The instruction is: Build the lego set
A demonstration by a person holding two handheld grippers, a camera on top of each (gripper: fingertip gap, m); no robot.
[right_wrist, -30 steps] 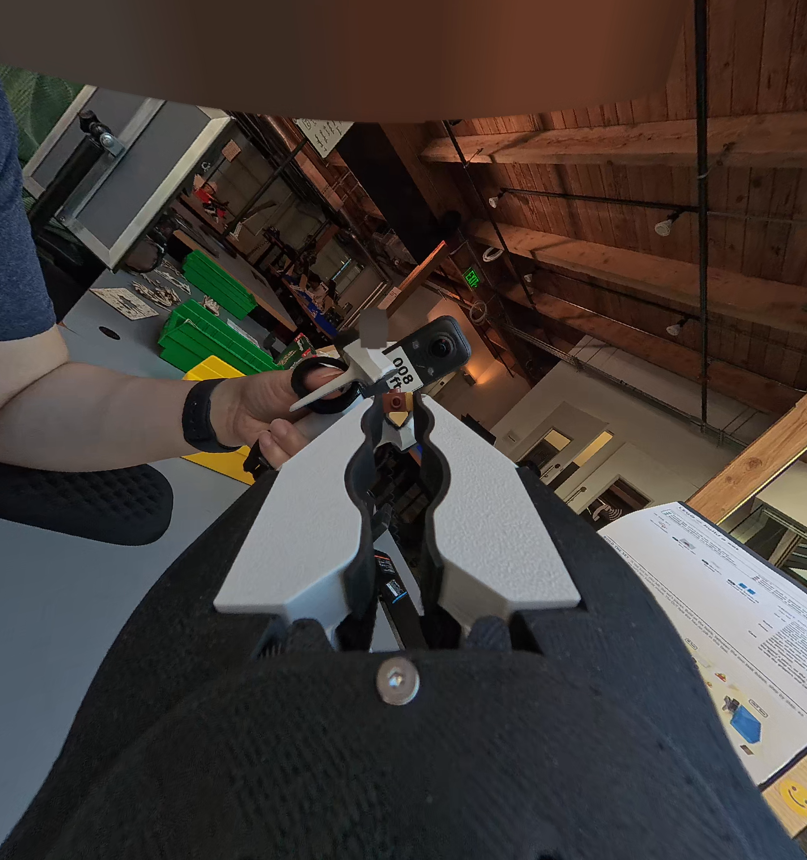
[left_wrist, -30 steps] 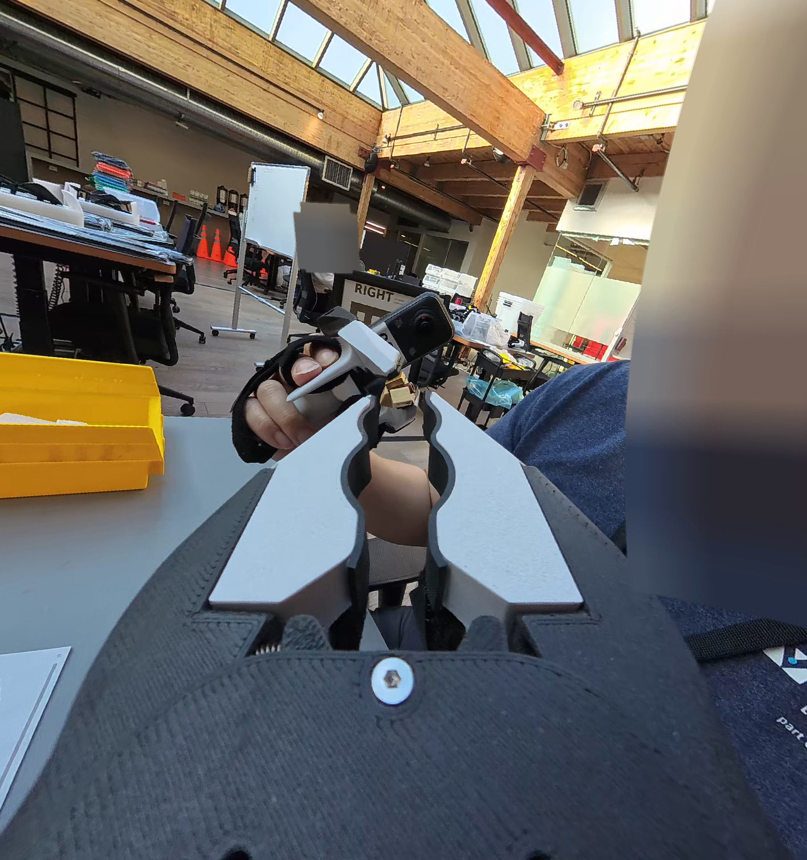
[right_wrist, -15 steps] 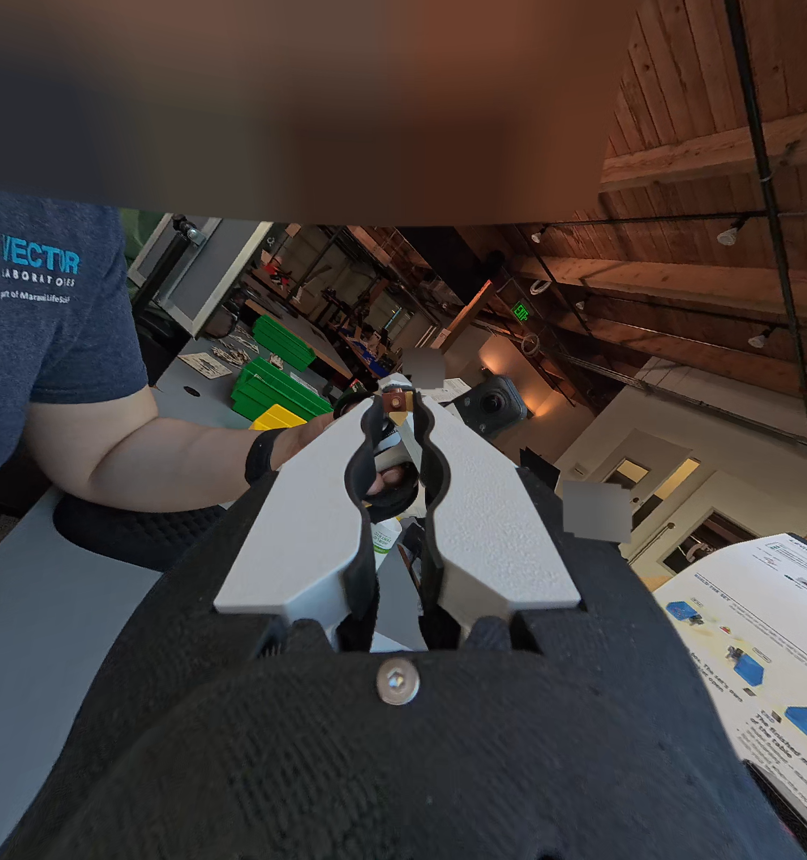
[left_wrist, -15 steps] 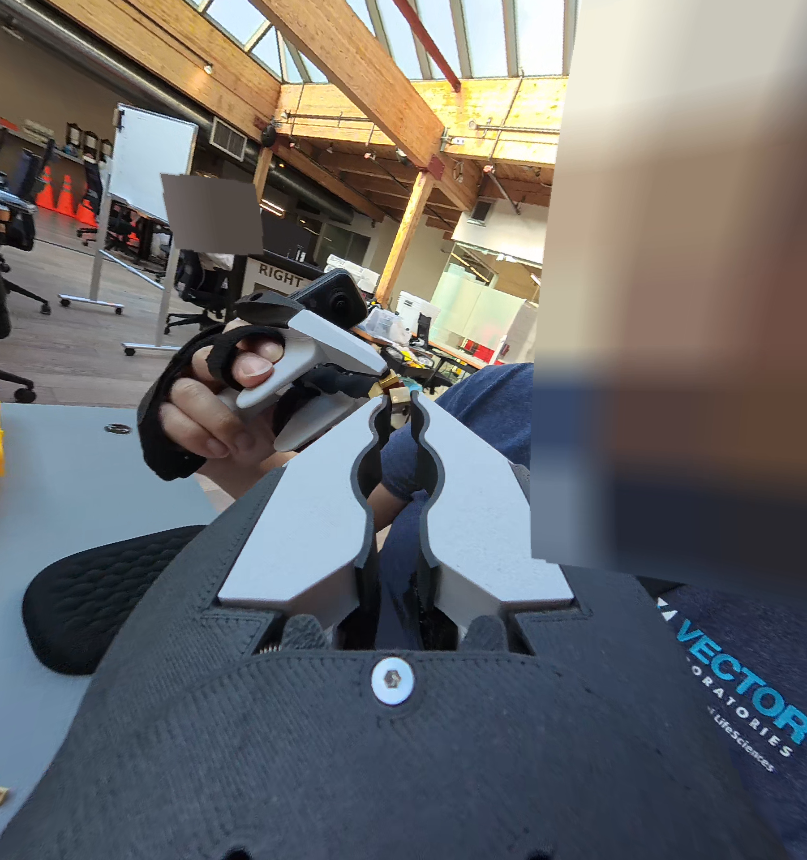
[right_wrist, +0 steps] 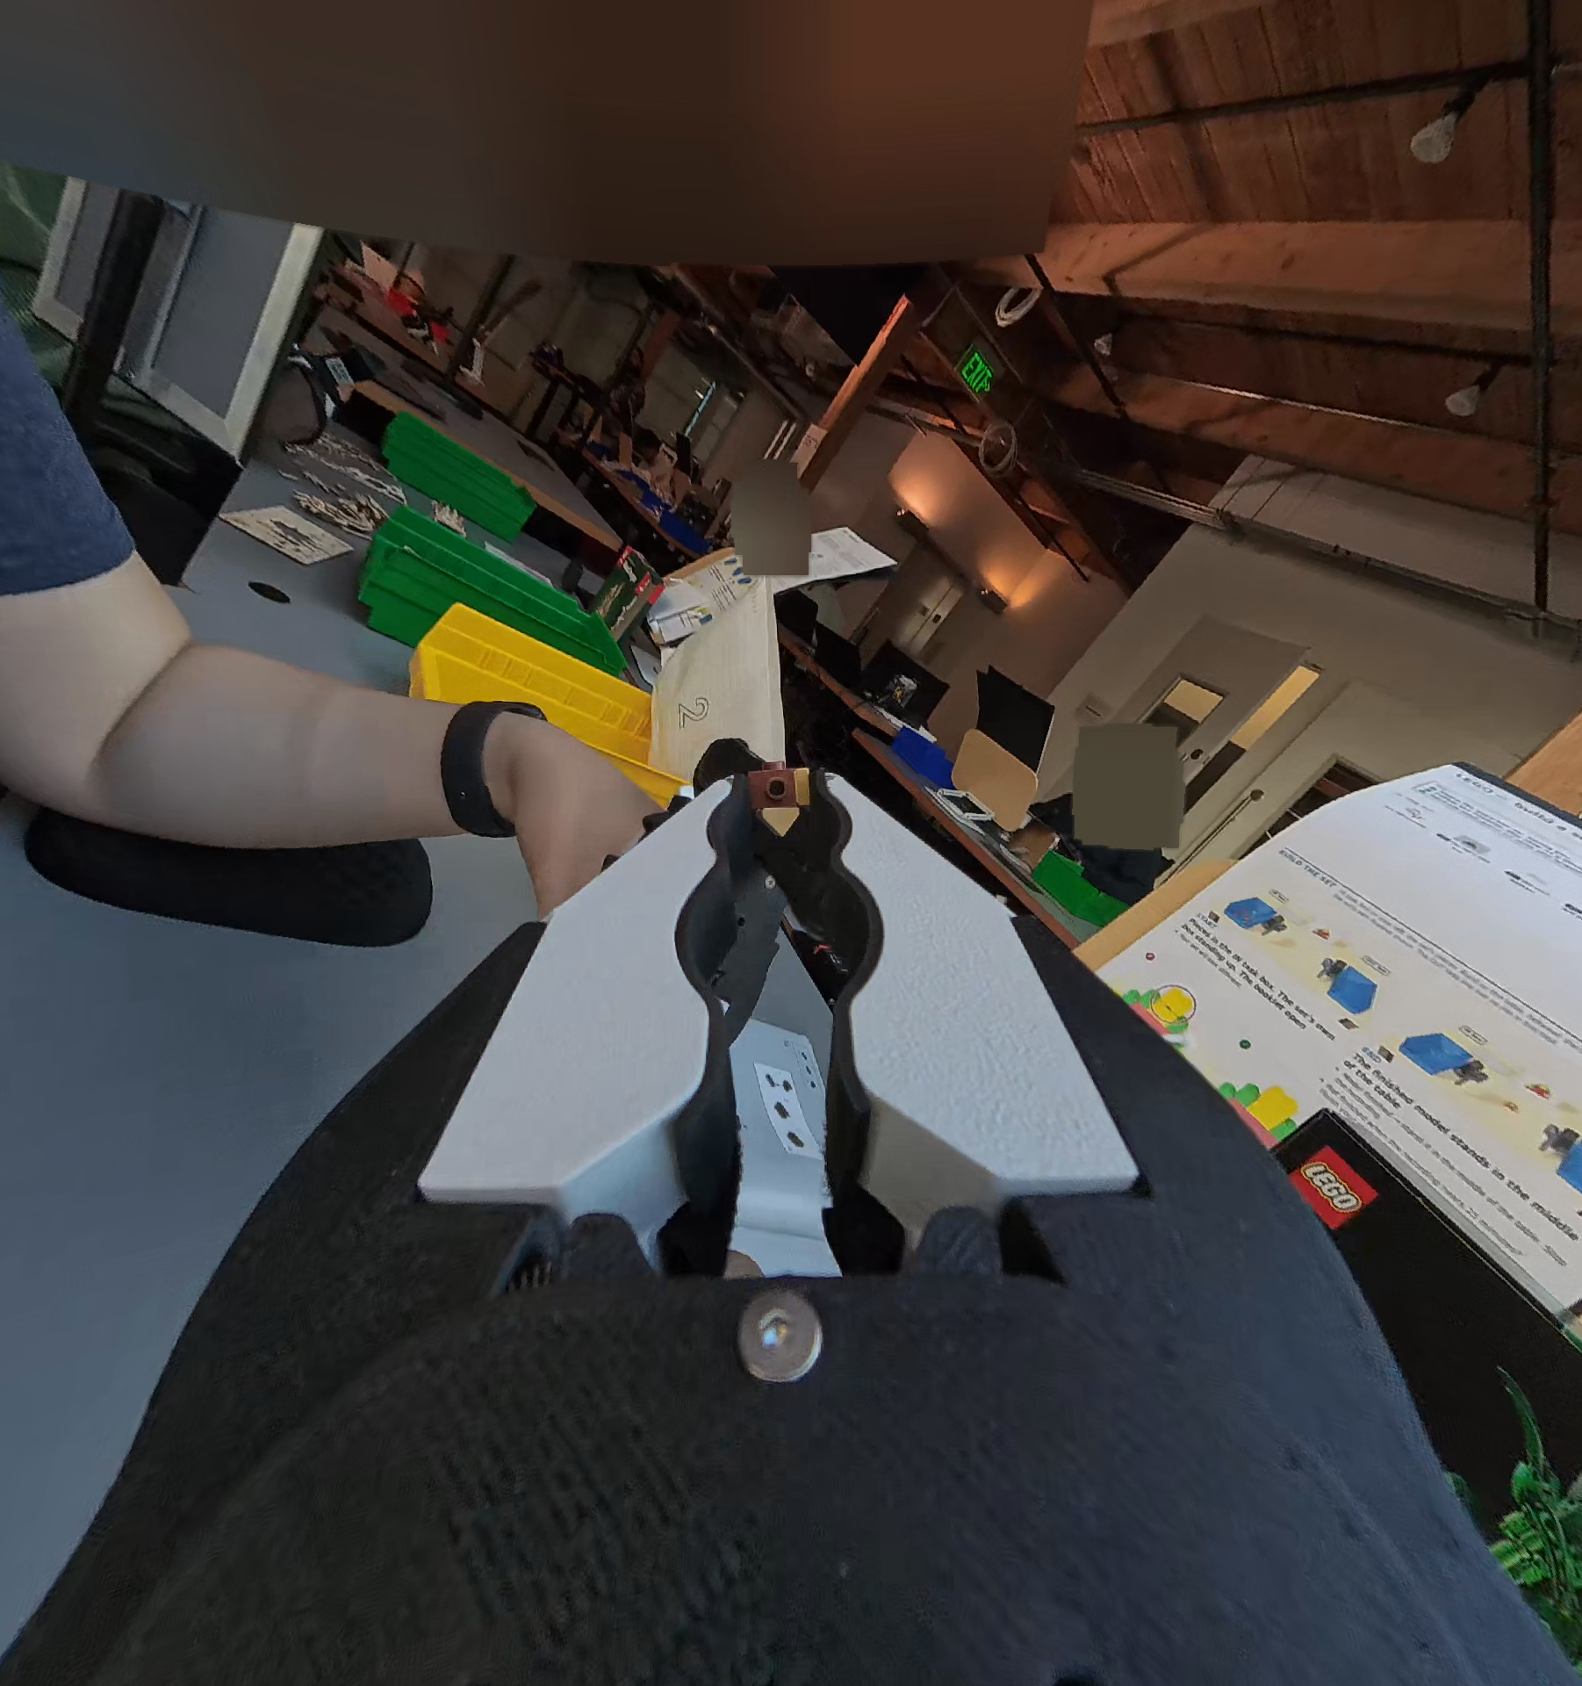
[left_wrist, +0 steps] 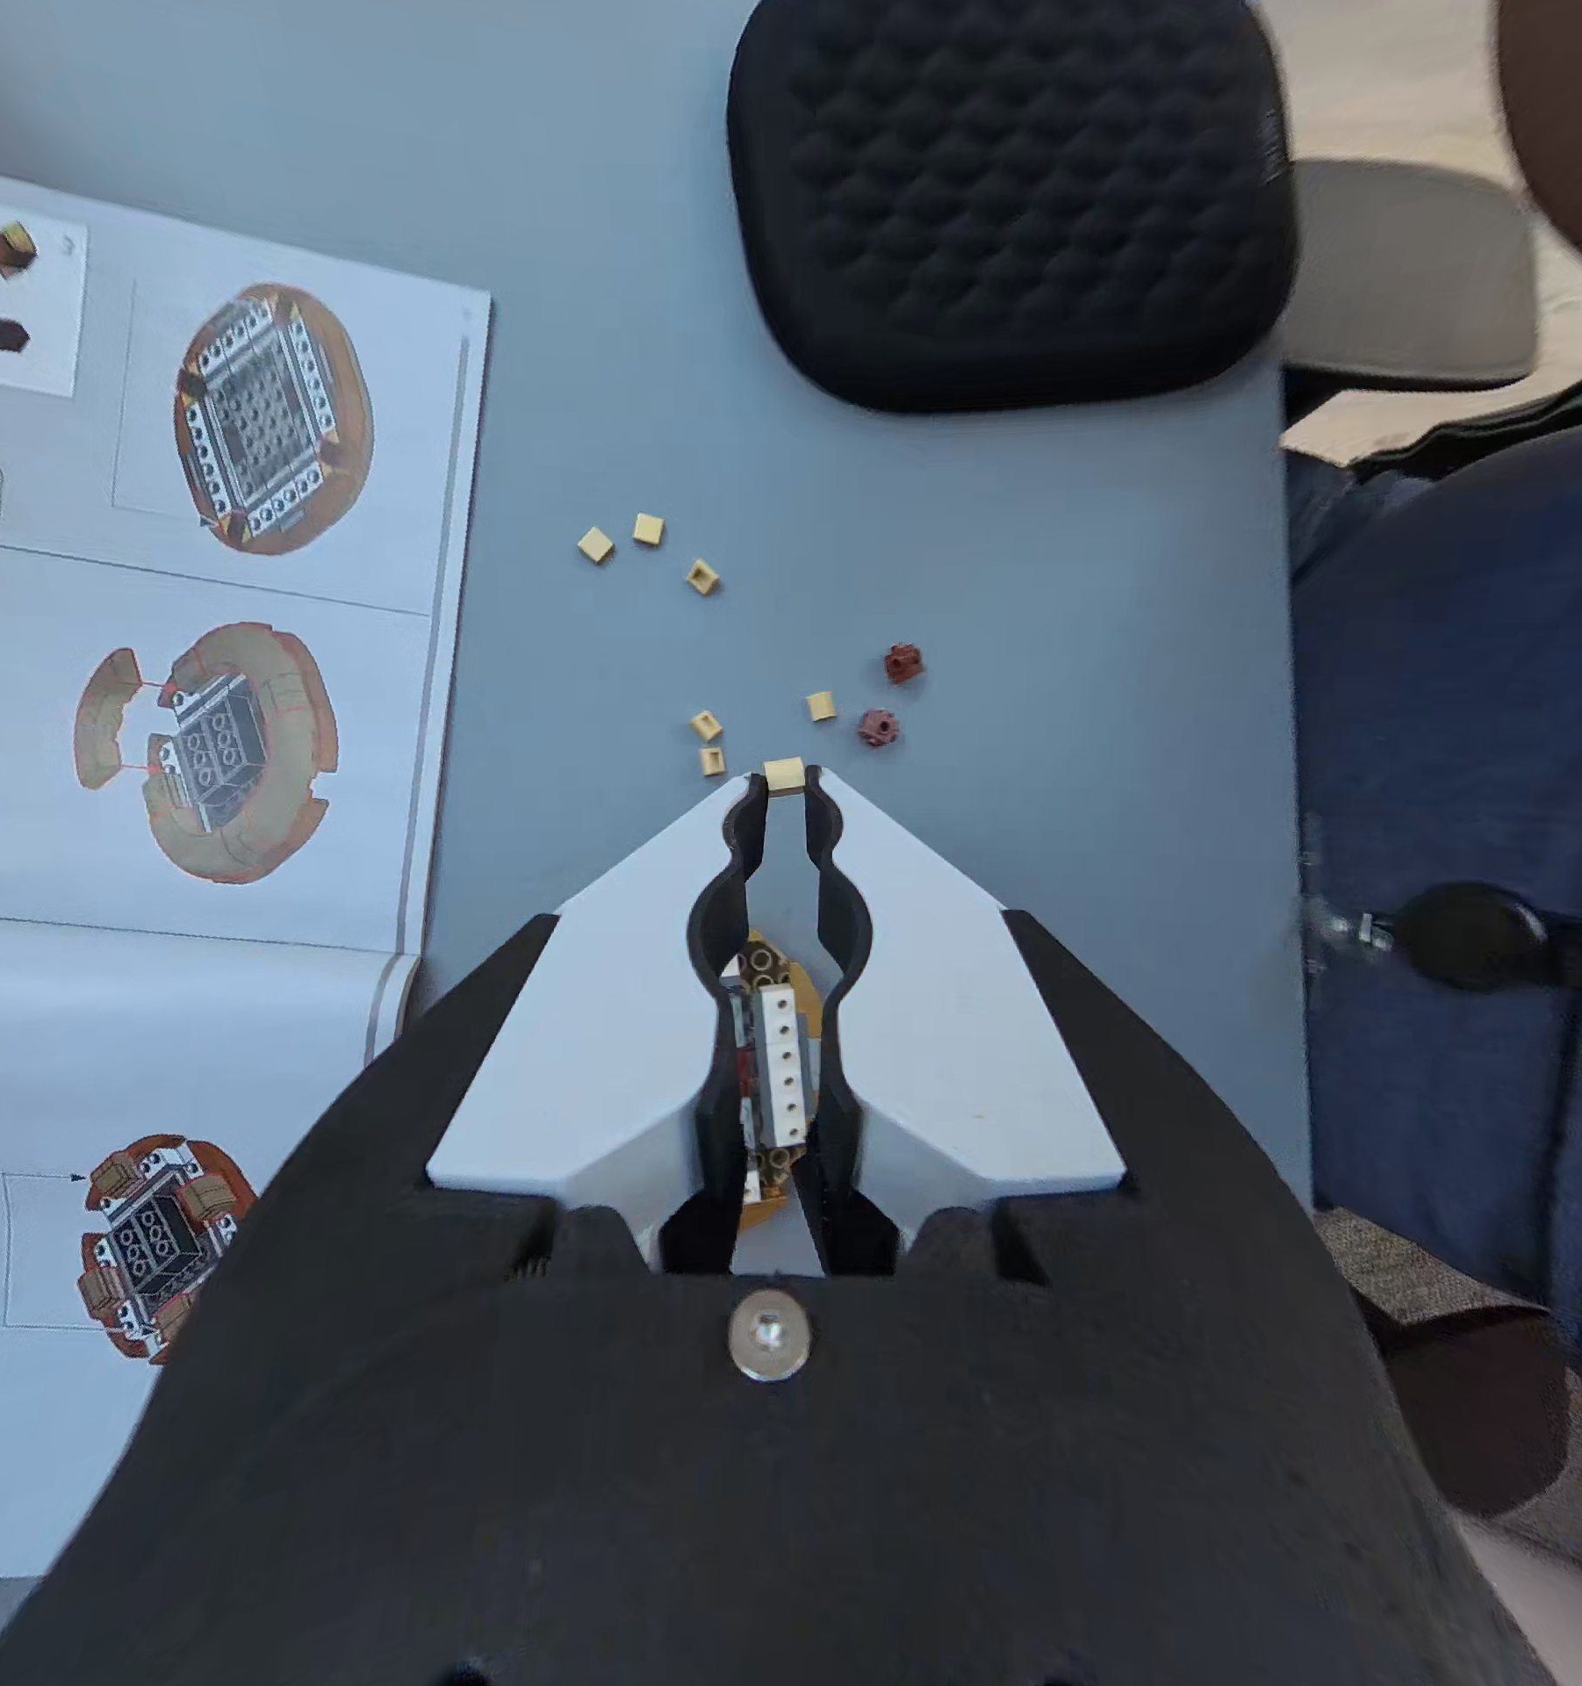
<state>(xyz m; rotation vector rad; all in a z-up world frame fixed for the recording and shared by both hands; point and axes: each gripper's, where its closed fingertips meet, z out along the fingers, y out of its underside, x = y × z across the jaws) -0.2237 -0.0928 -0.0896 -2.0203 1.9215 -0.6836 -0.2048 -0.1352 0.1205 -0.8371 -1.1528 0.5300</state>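
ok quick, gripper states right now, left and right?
Left gripper: closed on a small tan lego piece at its fingertips, over the table.
Right gripper: closed on a small brown-and-tan lego assembly, held up in the air.

Ahead of my left gripper [left_wrist: 784, 792], grey table [left_wrist: 1088, 566] is scattered with small tan pieces [left_wrist: 702, 577] and two brown ones [left_wrist: 902, 663], close together, narrow gaps between. Bare strip runs beyond them up to the black pad [left_wrist: 1006, 192], which blocks the far edge. Open instruction booklet [left_wrist: 194, 639] covers the left side. Partly built model [left_wrist: 774, 1067] sits under my fingers. My right gripper [right_wrist: 776, 796]: forearm [right_wrist: 249, 739] crosses on the left, yellow bin [right_wrist: 532, 675] behind it, instruction sheet [right_wrist: 1408, 985] on the right.
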